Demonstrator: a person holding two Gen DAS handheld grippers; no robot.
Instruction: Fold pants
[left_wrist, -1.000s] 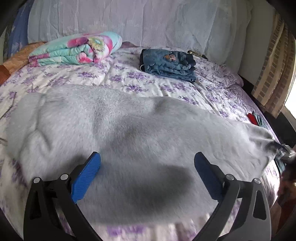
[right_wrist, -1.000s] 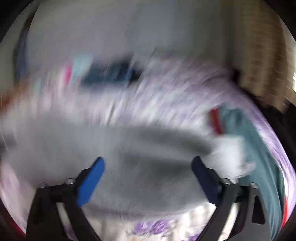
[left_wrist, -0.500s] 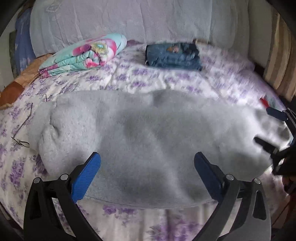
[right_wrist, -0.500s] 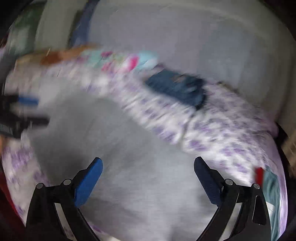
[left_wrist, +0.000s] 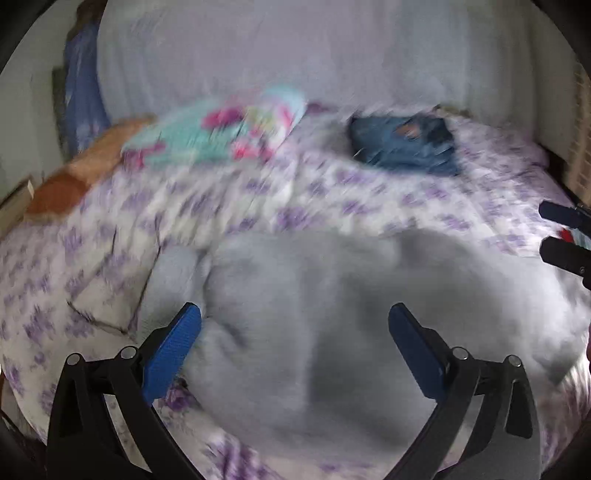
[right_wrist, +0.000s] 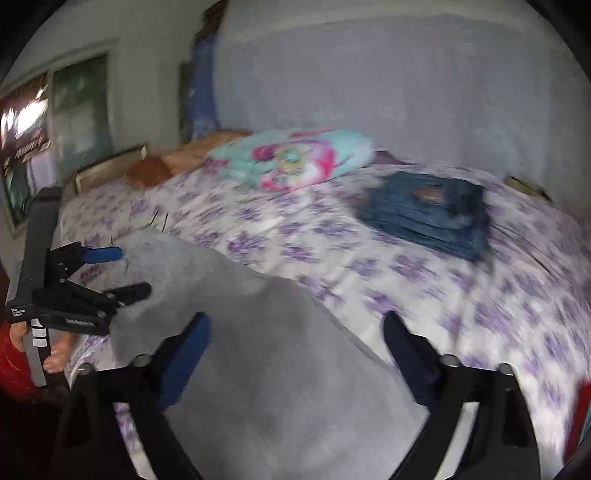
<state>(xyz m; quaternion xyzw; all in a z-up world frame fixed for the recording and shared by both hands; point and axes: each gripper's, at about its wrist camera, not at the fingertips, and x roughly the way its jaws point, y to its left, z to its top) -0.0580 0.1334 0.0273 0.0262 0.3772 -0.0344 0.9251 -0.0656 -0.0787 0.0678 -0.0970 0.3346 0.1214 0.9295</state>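
Note:
Grey fleece pants (left_wrist: 332, 314) lie spread flat across the near part of the bed; they also show in the right wrist view (right_wrist: 258, 350). My left gripper (left_wrist: 295, 347) is open and empty above the pants' left part. My right gripper (right_wrist: 295, 354) is open and empty above the pants' right part. Each gripper shows in the other's view: the right gripper at the far right edge (left_wrist: 561, 232), the left gripper at the left (right_wrist: 110, 273), both with jaws apart. Both views are motion-blurred.
The bed has a white sheet with purple flowers (right_wrist: 406, 280). Folded blue jeans (right_wrist: 428, 214) and a rolled teal floral blanket (right_wrist: 291, 158) lie at the back. A grey headboard (right_wrist: 369, 81) stands behind. Red and teal clothing (right_wrist: 580, 413) lies at the right edge.
Both grippers have swung leftward and pulled back over the pants. The pants now look shorter across the bed, with the left end bunched. Both jaws stay open.

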